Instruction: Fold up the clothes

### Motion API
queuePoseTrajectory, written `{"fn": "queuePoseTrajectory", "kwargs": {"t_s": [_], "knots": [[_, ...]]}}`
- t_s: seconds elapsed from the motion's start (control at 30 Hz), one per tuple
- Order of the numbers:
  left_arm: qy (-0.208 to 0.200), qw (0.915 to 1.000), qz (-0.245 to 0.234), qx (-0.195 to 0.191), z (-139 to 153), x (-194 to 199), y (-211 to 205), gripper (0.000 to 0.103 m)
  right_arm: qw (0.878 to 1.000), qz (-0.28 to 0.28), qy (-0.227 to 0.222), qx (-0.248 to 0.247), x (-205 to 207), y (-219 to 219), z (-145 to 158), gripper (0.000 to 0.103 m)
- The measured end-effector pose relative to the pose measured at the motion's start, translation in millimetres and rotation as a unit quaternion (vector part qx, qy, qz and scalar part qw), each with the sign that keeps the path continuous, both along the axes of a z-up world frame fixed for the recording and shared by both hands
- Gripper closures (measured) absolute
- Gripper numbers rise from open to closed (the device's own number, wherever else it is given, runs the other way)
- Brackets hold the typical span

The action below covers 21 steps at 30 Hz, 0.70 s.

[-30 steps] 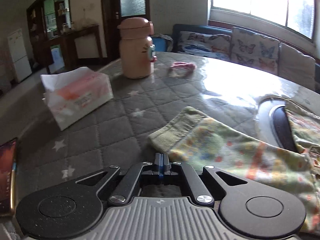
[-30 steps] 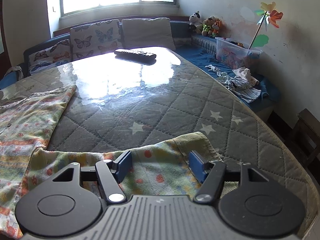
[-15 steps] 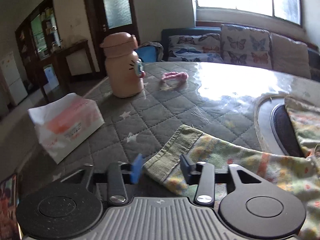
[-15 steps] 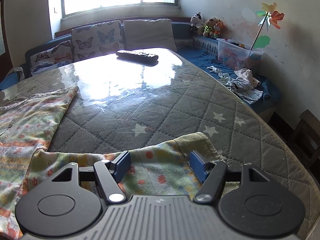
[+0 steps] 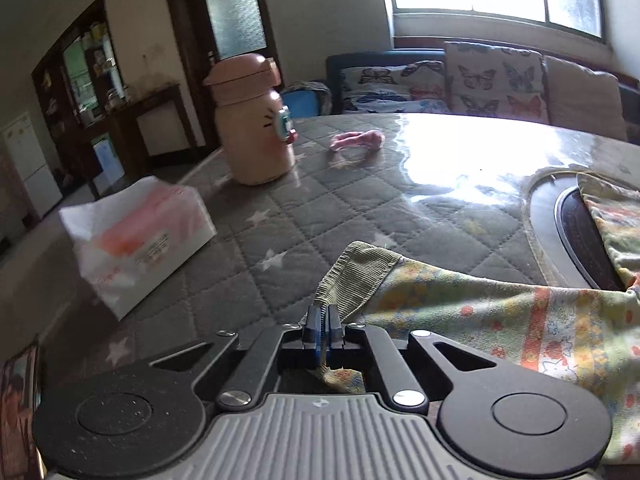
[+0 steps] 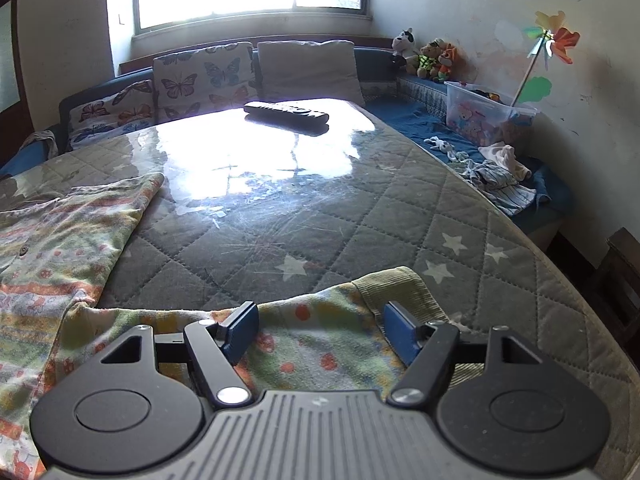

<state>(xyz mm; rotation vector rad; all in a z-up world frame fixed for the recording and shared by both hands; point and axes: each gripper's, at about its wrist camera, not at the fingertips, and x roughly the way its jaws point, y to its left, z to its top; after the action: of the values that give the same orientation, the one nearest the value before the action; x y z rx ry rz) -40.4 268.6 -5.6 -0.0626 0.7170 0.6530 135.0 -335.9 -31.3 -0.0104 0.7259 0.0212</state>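
Observation:
A child's patterned garment [image 5: 500,312] in yellow, green and orange lies spread on the quilted table. My left gripper [image 5: 322,322] is shut on the ribbed green cuff [image 5: 356,276] of one leg, which lifts a little off the table. My right gripper [image 6: 320,330] is open, its blue pads [image 6: 242,330] straddling the other leg [image 6: 304,344] just short of its ribbed cuff [image 6: 396,292]. The rest of the garment [image 6: 52,248] spreads to the left in the right wrist view.
A pink bottle [image 5: 254,120], a tissue pack [image 5: 136,236] and a pink hair tie [image 5: 358,140] sit on the table's left part. A remote [image 6: 286,112] lies at the far edge. A round inset hob [image 5: 576,220] is partly under the garment. A sofa with cushions [image 6: 208,76] runs behind.
My left gripper opened around the ribbed cuff half a second ago and has now shut on it. My right gripper stays open over the other leg, almost unmoved.

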Motion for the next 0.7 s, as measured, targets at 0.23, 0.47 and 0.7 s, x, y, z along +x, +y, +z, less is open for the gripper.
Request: {"fn": "queuePoseTrajectory", "kwargs": {"t_s": [0.23, 0.47, 0.7], "knots": [[0.017, 0.9995, 0.024, 0.01, 1, -17, 7, 0.101, 1.0, 0.022, -0.005, -0.002, 8, -3, -2, 0.03], [0.011, 0.9997, 0.019, 0.011, 16, -15, 0, 0.097, 0.999, 0.03, -0.011, 0.0, -6, -3, 15, 0.035], [-0.03, 0.9952, -0.093, 0.01, 44, -7, -53, 0.097, 0.991, 0.129, -0.013, 0.022, -26, 43, 36, 0.037]]}}
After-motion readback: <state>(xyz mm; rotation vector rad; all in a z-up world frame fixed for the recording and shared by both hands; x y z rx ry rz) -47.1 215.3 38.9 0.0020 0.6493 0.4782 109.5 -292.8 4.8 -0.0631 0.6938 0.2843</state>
